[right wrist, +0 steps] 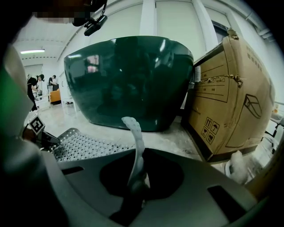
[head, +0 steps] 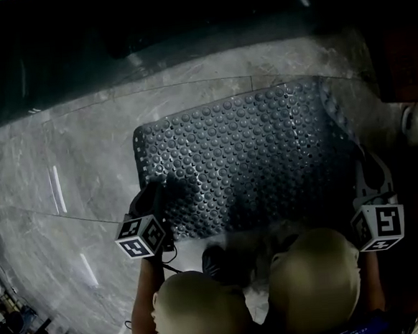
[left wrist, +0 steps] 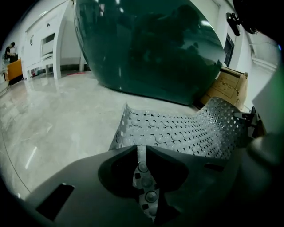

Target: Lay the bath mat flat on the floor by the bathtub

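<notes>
Knees (head: 198, 309) low over the floor (head: 71, 159). Left tongs (left wrist: 143, 172) clamped on the near-left edge of the bath mat (head: 252, 159). Right tongs (right wrist: 135, 177) pinch its right edge, which stands curled up. Mat lies beside the bathtub (right wrist: 128, 80). Risk: letting go unevenly likely leaves that side folded over.
</notes>
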A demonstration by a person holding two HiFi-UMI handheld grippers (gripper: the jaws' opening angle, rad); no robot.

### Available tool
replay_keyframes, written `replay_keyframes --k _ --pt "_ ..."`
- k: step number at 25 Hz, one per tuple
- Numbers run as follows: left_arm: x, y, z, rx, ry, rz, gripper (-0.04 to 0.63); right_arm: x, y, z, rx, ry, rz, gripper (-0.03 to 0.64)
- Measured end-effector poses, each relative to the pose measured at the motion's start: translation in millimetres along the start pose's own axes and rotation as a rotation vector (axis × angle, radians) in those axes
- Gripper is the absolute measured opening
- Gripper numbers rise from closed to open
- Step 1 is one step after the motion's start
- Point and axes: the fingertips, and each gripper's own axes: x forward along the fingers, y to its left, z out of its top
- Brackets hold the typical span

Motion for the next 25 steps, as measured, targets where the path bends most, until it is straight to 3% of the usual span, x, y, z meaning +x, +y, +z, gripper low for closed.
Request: replay_keyframes --k 12,25 --pt "18 -16 -19 0.086 0.065 -0.037 0.071 5 -18 -15 0.025 0.017 -0.023 0.032" --pt "20 -15 -26 0.098 0.069 -0.032 0.063 19 -39 -42 0.054 0.075 -0.041 0.032"
